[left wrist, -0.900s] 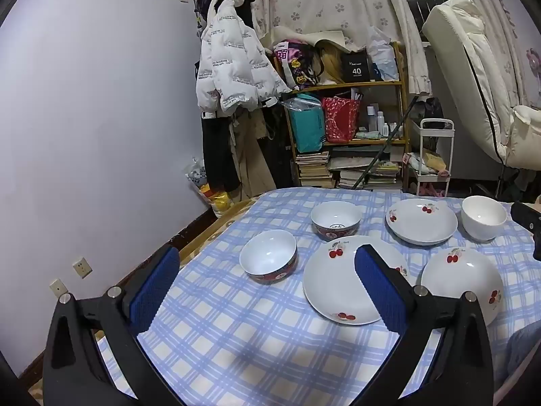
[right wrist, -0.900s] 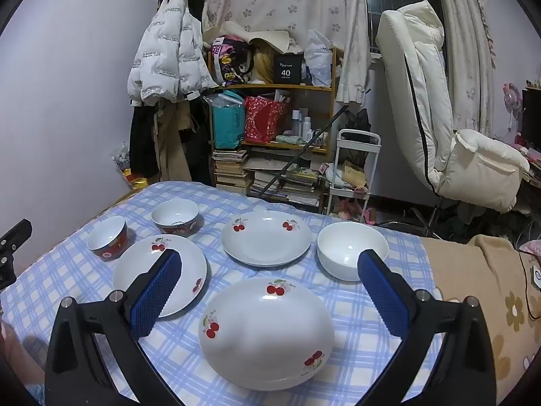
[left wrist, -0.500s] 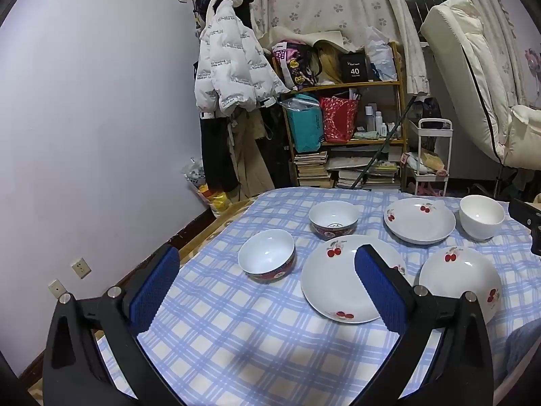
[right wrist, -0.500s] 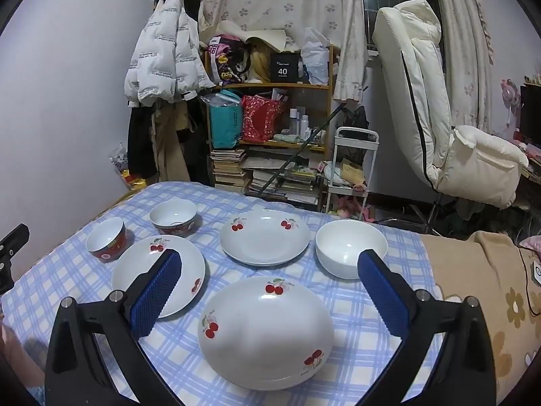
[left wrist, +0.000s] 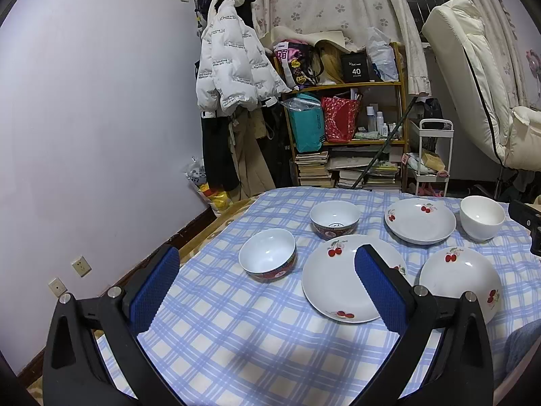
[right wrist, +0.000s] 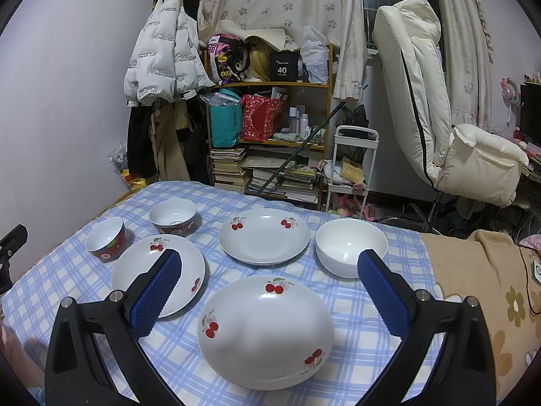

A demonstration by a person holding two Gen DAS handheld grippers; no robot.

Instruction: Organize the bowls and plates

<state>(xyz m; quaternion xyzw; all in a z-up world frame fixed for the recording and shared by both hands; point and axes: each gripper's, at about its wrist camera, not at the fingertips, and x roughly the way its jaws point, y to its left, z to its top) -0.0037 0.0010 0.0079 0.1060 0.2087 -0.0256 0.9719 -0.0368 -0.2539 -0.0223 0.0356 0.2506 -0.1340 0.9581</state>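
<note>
On the blue-and-white checked tablecloth (right wrist: 355,324) six pieces of crockery were laid out, none stacked. Nearest the right gripper (right wrist: 270,291) an upturned cherry-print plate (right wrist: 265,333) was seen lying face down, framed between the blue pads but not touched by them. To its left a cherry-print plate (right wrist: 159,274) was set face up, partly hidden behind the left pad, and beyond it a third cherry-print plate (right wrist: 263,235) was placed, also face up. A plain white bowl (right wrist: 351,247) was stood just beside that far plate, on its right. Two red-patterned bowls were kept at the left side of the cloth: the nearer red-patterned bowl (right wrist: 106,240) and the farther red-patterned bowl (right wrist: 173,216), close together but apart.

The right gripper's jaws were held wide apart, with nothing gripped. The left gripper (left wrist: 267,270) was likewise spread fully, empty, and was held above the cloth with the nearer red-patterned bowl (left wrist: 267,254) framed between its pads, untouched. From that view the face-up plate (left wrist: 338,284) was partly covered by the right pad.

Behind the table a cluttered shelf (right wrist: 267,135), a white puffer jacket (right wrist: 162,57) and a cream recliner (right wrist: 439,118) were visible.
</note>
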